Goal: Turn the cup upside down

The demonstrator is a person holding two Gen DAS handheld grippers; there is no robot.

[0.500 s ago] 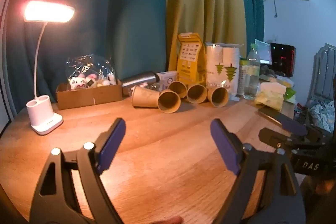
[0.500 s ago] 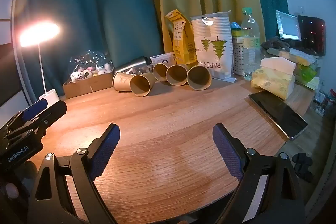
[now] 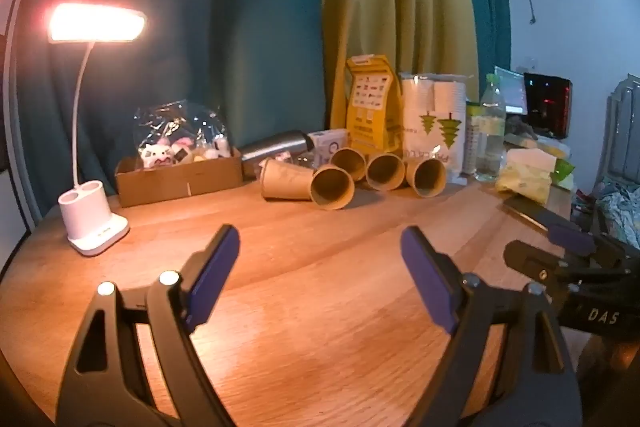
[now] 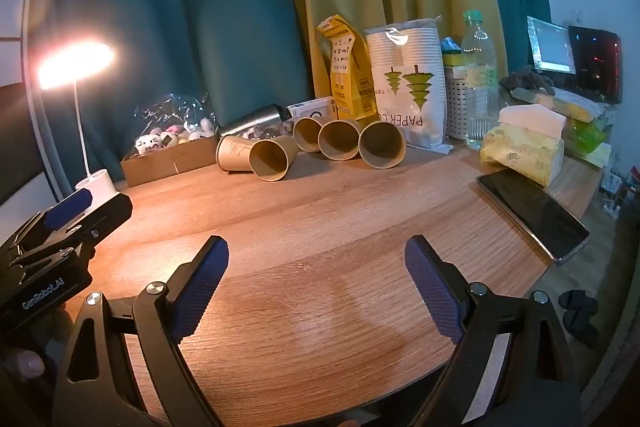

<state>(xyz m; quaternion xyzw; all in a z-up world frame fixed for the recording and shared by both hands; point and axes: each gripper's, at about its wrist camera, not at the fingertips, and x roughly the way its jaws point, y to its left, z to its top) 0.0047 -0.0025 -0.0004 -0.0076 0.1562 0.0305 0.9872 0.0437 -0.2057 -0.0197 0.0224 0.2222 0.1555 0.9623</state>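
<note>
Brown paper cups (image 3: 332, 185) (image 4: 268, 160) lie on their sides in a row at the far edge of the wooden table (image 3: 320, 287) (image 4: 320, 227), four mouths facing us and a fifth lying crosswise at the left end, in front of the bag of white cups (image 4: 408, 87) and the yellow pouch (image 3: 370, 107). Both the left gripper (image 3: 320, 259) and the right gripper (image 4: 316, 267) hang over the near part of the table with their blue-padded jaws spread wide, gripping nothing, well apart from the cups. A lit desk lamp (image 3: 94, 223) stands far left, a phone (image 4: 532, 211) lies at the right.
</note>
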